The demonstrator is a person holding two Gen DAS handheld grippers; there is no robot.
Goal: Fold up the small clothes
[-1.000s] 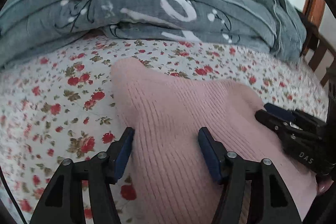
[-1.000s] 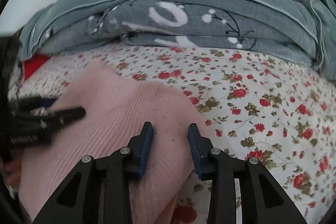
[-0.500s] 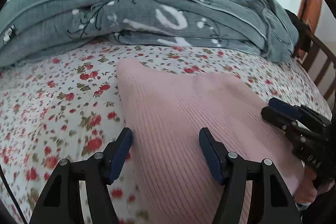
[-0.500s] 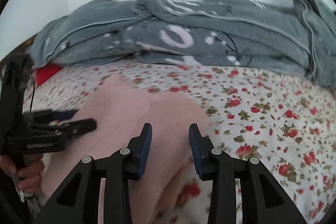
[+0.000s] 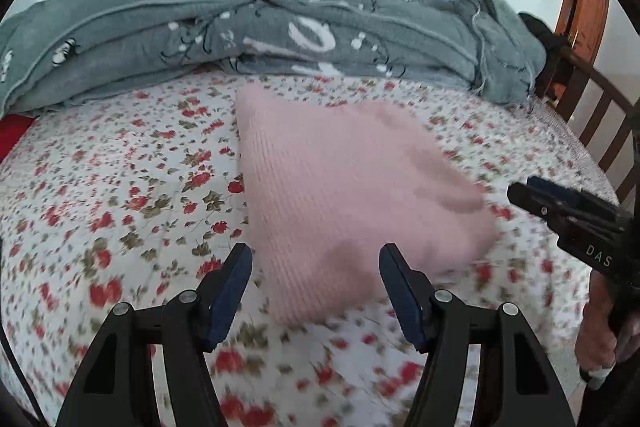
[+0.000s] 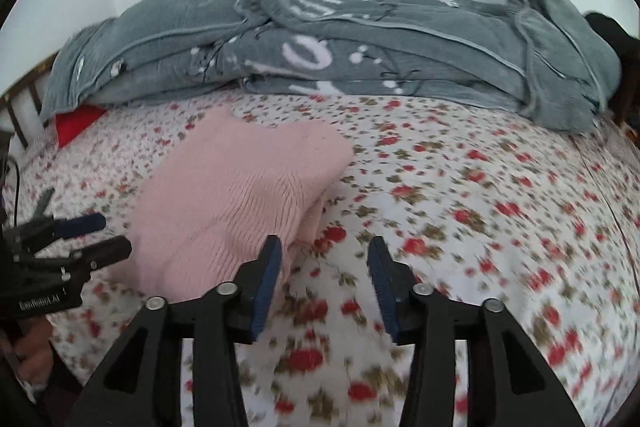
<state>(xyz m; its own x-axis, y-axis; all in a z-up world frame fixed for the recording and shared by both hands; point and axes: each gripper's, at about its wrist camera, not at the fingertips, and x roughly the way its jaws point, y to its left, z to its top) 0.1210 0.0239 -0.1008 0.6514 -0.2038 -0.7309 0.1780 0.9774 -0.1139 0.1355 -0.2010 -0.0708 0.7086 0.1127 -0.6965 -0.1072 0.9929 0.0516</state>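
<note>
Pink knit garment (image 5: 340, 187) is lying folded on the bed (image 5: 120, 187) at twelve o'clock, both hand-held grippers (image 5: 316, 287) (image 6: 322, 283) hovering open and empty, judged awaiting the next piece.

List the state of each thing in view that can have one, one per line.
Pink ribbed knit garment: folded, lying on the bedsheet, held by neither gripper.
Grey blanket with white print: bunched in a heap along the far side of the bed.
White bedsheet with red flowers: spread flat.
Left gripper: open, holding nothing.
Right gripper: open, holding nothing.
</note>
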